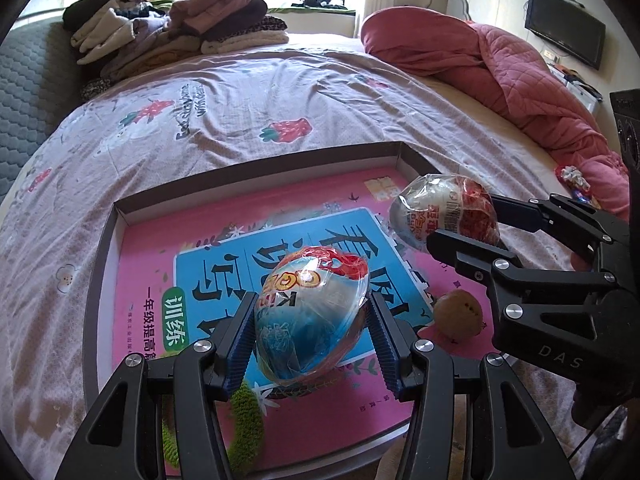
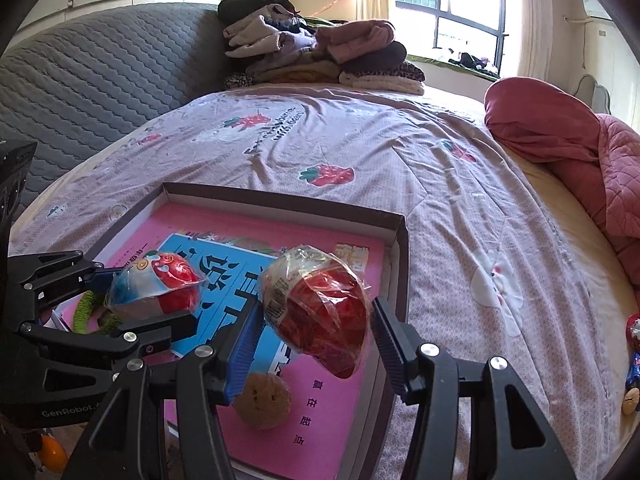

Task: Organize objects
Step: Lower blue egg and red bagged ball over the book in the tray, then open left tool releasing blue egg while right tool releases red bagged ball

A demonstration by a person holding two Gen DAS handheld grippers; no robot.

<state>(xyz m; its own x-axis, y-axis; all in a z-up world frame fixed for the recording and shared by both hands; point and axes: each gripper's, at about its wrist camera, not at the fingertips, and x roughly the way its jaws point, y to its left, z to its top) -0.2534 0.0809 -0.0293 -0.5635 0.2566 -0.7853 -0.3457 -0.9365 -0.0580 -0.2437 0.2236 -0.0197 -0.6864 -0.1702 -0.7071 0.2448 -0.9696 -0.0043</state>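
Eggs [image 1: 310, 312] [image 2: 320, 312], plastic-wrapped, red-patterned, one clamped per tool [image 1: 310, 320] [image 2: 314, 326].

Pretty clearly someone's bedroom at home: a bed with a strawberry-print sheet [image 1: 248, 92], folded clothes [image 1: 180, 28] piled at its far end, a pink quilt [image 1: 500, 64], wall TV [image 1: 566, 26] and a curtained window [image 2: 452, 12].

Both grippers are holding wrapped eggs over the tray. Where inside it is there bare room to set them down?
The far half of the tray shows bare pink book cover up to the far wall. Another free patch lies right of the walnut, toward the right wall. The near left corner is crowded by the green knitted ring. Left gripper and right gripper each hold an egg.
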